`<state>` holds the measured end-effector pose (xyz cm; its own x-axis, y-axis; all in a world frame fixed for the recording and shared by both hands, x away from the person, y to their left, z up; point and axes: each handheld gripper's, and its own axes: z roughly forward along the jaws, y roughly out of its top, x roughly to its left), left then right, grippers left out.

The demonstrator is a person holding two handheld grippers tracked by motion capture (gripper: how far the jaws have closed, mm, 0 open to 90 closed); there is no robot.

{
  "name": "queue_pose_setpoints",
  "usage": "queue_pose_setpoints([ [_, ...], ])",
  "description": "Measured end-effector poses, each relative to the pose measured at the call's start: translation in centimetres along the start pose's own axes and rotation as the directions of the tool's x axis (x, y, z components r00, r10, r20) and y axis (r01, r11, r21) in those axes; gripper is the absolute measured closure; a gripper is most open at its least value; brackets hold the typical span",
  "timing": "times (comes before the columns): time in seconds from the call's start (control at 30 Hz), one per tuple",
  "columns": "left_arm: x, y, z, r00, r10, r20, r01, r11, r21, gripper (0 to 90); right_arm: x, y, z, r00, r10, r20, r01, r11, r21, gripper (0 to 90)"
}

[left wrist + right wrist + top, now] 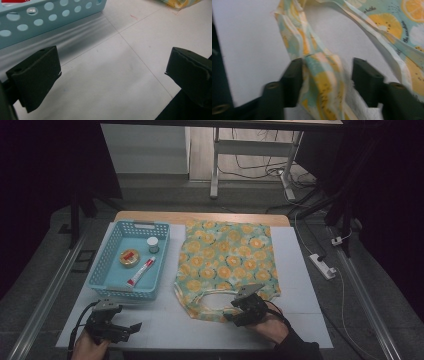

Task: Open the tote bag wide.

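My right gripper [239, 312] half-closed around handle strap [324, 75] of fruit-print tote bag [227, 260], flat on table beside basket [107, 265]; pads not pinching yet. Thin, floppy, light cloth: strap best hold. Left gripper [127, 329] open, empty.

Both grippers are black and blocky. The left gripper [131, 326] carries a grey three-cornered plate on top, and a black cable loops from its body. The right gripper [229, 310] bears the same grey plate, and a dark sleeve [297, 351] covers the arm behind it. Close up, the jaws are flat matte black blocks with small round screw holes.
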<state>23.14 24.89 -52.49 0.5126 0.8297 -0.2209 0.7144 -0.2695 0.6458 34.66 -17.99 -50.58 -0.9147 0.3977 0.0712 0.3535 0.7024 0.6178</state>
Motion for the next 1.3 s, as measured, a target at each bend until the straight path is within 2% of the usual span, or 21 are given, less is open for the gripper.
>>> queue_pose_setpoints([
  [0.03,0.0,0.0,0.0,1.0000,0.000,-0.001,0.000,1.0000,0.000,0.0,0.0,0.0,0.0,1.0000,0.000,0.000,0.000,1.000,0.000,51.7],
  [0.07,0.0,0.0,0.0,1.0000,0.000,-0.001,0.000,1.0000,0.001,0.0,0.0,0.1,-0.2,0.9999,0.006,-0.016,-0.006,1.000,-0.006,60.2],
  [0.1,0.0,0.0,0.0,1.0000,0.001,-0.001,-0.001,1.0000,0.002,0.0,0.0,0.1,-0.2,0.9999,0.006,-0.016,-0.006,1.000,-0.006,60.2],
  [0.2,0.0,0.0,0.0,1.0000,0.001,-0.001,-0.001,1.0000,0.003,0.0,-0.2,0.4,-0.8,0.9994,0.009,-0.032,-0.010,1.000,-0.018,68.7],
  [0.37,0.0,0.0,0.0,1.0000,0.001,-0.002,-0.001,1.0000,0.004,0.0,-0.4,0.8,-1.3,0.9992,0.008,-0.039,-0.009,1.000,-0.023,74.8],
  [0.57,0.0,0.0,0.0,1.0000,0.000,-0.002,0.000,1.0000,0.005,0.0,-0.9,1.2,-2.0,0.9983,0.035,-0.047,-0.037,0.998,-0.052,74.1],
  [0.6,0.0,0.0,0.1,1.0000,0.000,-0.003,0.000,1.0000,0.005,0.0,-1.0,1.2,-2.0,0.9982,0.037,-0.047,-0.040,0.998,-0.057,72.2],
  [0.63,0.0,0.0,0.1,1.0000,0.000,-0.002,0.000,1.0000,0.006,0.0,-1.1,1.3,-2.0,0.9980,0.044,-0.045,-0.047,0.997,-0.064,66.7],
  [0.8,0.0,0.1,0.1,1.0000,0.000,-0.002,0.000,1.0000,0.007,0.0,-1.3,1.4,-1.9,0.9978,0.052,-0.042,-0.054,0.997,-0.061,61.4],
  [0.97,0.0,0.1,0.1,1.0000,0.000,-0.002,0.000,1.0000,0.008,0.0,-1.1,1.3,-1.1,0.9985,0.036,-0.040,-0.037,0.999,-0.026,60.7],
  [1.0,0.0,0.1,0.1,1.0000,0.000,-0.004,0.000,1.0000,0.007,0.0,-1.1,1.2,-0.9,0.9987,0.031,-0.040,-0.031,0.999,-0.013,62.0],
  [1.03,0.0,0.1,0.1,1.0000,0.000,-0.003,0.000,1.0000,0.007,0.0,-1.0,1.1,-0.4,0.9994,0.012,-0.031,-0.011,1.000,0.014,68.5],
  [1.07,0.0,0.1,0.1,1.0000,0.000,-0.004,0.000,1.0000,0.008,0.0,-1.0,1.1,-0.4,0.9994,0.012,-0.031,-0.011,1.000,0.014,68.5],
  [1.1,0.0,0.1,0.1,1.0000,-0.002,-0.006,0.002,1.0000,0.008,0.0,-1.0,0.9,-0.1,0.9995,-0.007,-0.029,0.008,1.000,0.024,80.3],
  [1.13,0.0,0.1,0.1,1.0000,-0.001,-0.006,0.001,1.0000,0.008,0.0,-1.0,0.9,-0.1,0.9995,-0.007,-0.029,0.008,1.000,0.024,80.3],
  [1.2,-0.1,0.1,0.1,1.0000,-0.001,-0.006,0.001,1.0000,0.009,0.0,-1.0,1.0,-0.2,0.9994,-0.021,-0.028,0.022,1.000,0.017,88.8],
  [1.3,0.0,0.1,0.1,1.0000,0.001,-0.006,-0.001,1.0000,0.009,0.0,-1.1,1.2,-0.8,0.9992,-0.011,-0.037,0.011,1.000,-0.005,89.7],
])
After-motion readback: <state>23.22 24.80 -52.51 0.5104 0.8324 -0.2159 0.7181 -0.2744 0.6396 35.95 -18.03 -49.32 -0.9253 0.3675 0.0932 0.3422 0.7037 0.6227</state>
